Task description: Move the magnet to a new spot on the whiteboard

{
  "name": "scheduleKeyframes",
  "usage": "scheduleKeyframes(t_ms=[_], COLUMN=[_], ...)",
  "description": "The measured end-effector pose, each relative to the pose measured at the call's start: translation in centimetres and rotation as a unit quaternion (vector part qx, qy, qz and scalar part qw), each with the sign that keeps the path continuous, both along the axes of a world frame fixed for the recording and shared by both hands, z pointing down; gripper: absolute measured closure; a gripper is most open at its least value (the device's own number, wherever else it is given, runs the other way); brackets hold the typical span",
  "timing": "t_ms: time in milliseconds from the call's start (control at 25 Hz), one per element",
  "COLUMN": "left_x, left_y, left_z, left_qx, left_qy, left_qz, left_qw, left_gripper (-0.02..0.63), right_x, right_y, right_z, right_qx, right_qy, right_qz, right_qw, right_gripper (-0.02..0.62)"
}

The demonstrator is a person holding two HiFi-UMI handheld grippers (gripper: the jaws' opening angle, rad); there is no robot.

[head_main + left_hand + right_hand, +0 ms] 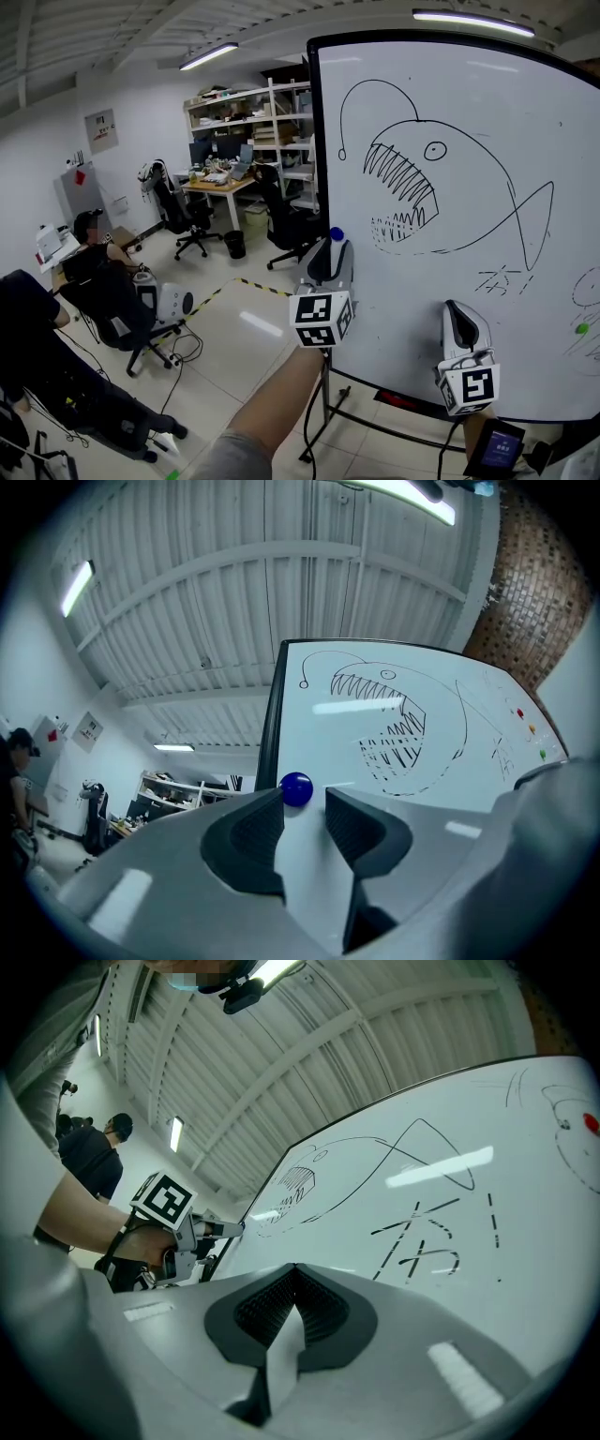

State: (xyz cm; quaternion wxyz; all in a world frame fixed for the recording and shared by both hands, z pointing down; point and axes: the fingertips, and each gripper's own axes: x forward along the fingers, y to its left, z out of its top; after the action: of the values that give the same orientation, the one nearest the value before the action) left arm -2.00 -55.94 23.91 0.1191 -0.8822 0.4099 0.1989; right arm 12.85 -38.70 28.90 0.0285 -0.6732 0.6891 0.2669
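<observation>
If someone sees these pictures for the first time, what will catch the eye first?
The big whiteboard on the right of the head view stands out first, with a toothy anglerfish drawing across its upper half. Next is the small blue magnet near the board's left edge, right at the tips of the open left gripper. The right gripper, shut and empty, is lower down in front of the board.

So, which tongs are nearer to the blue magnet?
Left. The left tongs are open with the blue magnet just at their tips; the right tongs are shut, lower and further right by the whiteboard.
</observation>
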Motion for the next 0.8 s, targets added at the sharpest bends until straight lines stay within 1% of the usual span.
scheduleKeyframes(t_ms=[80,160,200,280,320,520,800], left_x=[0.4,1.2,1.7,2.9,3.6,8.3,15.4], left_y=[0.7,1.7,2.3,3.8,4.7,9.7,16.3], left_z=[0.5,0.8,1.0,1.4,1.5,2.1,4.1], left_qx=[-0.001,0.002,0.006,0.018,0.023,0.037,0.027], left_qy=[-0.003,-0.009,-0.015,-0.028,-0.034,-0.052,-0.061], left_qz=[0.0,-0.001,-0.002,-0.003,-0.001,0.038,0.09], left_qw=[1.0,1.0,0.9999,0.9995,0.9992,0.9973,0.9937], left_gripper=[0.482,0.5,0.516,0.592,0.6,0.601,0.602], right_x=[0.5,1.1,1.6,2.5,3.0,6.0,11.3], right_y=[0.5,1.1,1.5,2.5,3.1,6.3,11.8], right_z=[0.1,0.2,0.3,0.5,0.6,1.0,1.4], right_qx=[0.0,-0.001,-0.001,-0.002,-0.003,-0.004,-0.005], right_qy=[-0.002,-0.007,-0.009,-0.013,-0.015,-0.022,-0.025], right_qz=[0.003,0.009,0.013,0.021,0.026,0.049,0.084], right_qw=[1.0,1.0,1.0,1.0,1.0,0.999,0.996], right_gripper=[0.588,0.588,0.588,0.588,0.588,0.588,0.588])
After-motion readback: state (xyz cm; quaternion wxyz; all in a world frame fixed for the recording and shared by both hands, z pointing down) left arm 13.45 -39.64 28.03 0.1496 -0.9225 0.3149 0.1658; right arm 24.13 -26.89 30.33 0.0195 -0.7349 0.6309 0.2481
